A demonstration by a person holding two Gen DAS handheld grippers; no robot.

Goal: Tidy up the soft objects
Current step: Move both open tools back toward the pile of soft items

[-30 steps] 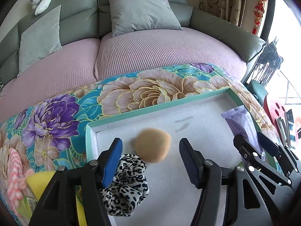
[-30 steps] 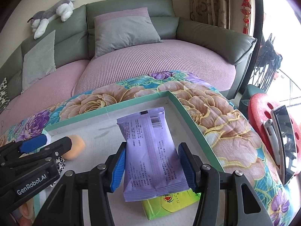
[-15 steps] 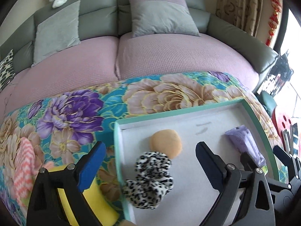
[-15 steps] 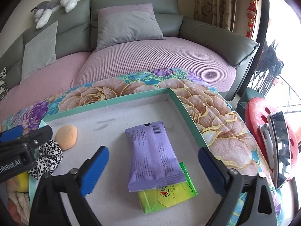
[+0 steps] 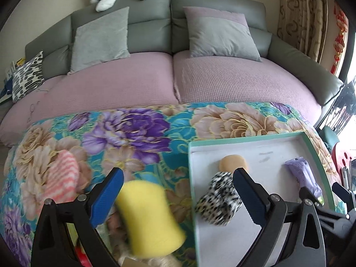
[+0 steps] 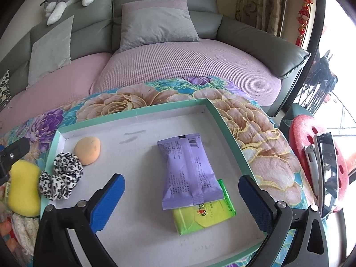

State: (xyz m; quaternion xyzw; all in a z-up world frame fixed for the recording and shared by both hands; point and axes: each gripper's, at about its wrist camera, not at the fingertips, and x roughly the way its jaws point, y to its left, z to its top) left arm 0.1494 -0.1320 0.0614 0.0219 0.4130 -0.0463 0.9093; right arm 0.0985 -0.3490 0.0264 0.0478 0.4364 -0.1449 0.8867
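A shallow green-rimmed tray lies on a floral blanket. In it are an orange sponge puff, a leopard-print scrunchie, a purple packet and a green packet partly under it. My right gripper is open and empty above the tray, near the packets. My left gripper is open wide over the tray's left edge, with a yellow sponge lying on the blanket between its fingers. The scrunchie and puff show there too.
A pink striped cloth lies on the blanket at the left. More small items sit under the yellow sponge. A pink and grey sofa with cushions stands behind. A red perforated stool is at the right.
Both grippers opened wide and drew back. The right one let go of the purple packet in the tray. The left one moved left from the puff to over the yellow sponge.
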